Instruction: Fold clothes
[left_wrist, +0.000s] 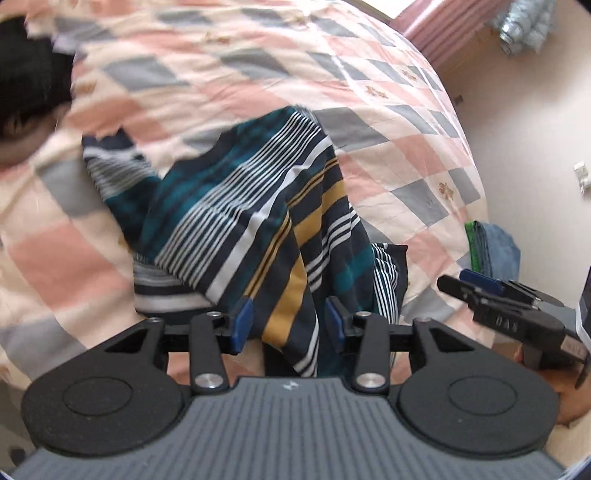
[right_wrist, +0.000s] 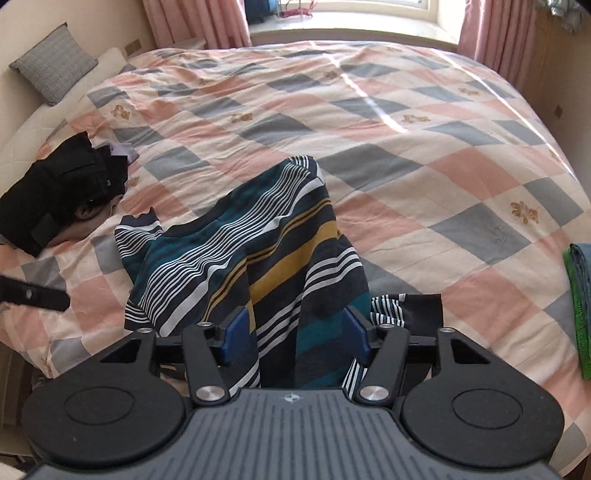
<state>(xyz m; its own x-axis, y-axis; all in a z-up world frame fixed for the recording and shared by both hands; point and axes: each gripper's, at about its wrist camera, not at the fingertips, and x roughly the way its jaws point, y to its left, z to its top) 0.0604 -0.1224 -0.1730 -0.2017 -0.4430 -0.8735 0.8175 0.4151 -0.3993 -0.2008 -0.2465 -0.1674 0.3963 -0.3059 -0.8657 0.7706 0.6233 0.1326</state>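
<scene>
A striped shirt (left_wrist: 236, 206) in navy, teal, white and mustard lies bunched on the checked quilt (left_wrist: 369, 110), running from mid-bed toward the near edge. In the left wrist view its near end passes between the blue pads (left_wrist: 242, 325) of my left gripper (left_wrist: 288, 326), which stand apart with quilt showing beside the cloth. The right wrist view shows the same shirt (right_wrist: 258, 240) filling the gap of my right gripper (right_wrist: 295, 336), whose pads (right_wrist: 354, 336) are also spread. The right gripper (left_wrist: 495, 295) also shows at the right of the left view, and a left finger (right_wrist: 33, 293) at the far left of the right view.
A pile of black clothes (right_wrist: 55, 192) sits at the left of the bed, with a grey cushion (right_wrist: 55, 62) behind it. A folded green and blue stack (right_wrist: 580, 302) lies at the bed's right edge. Pink curtains (right_wrist: 195, 22) and a window are beyond the bed.
</scene>
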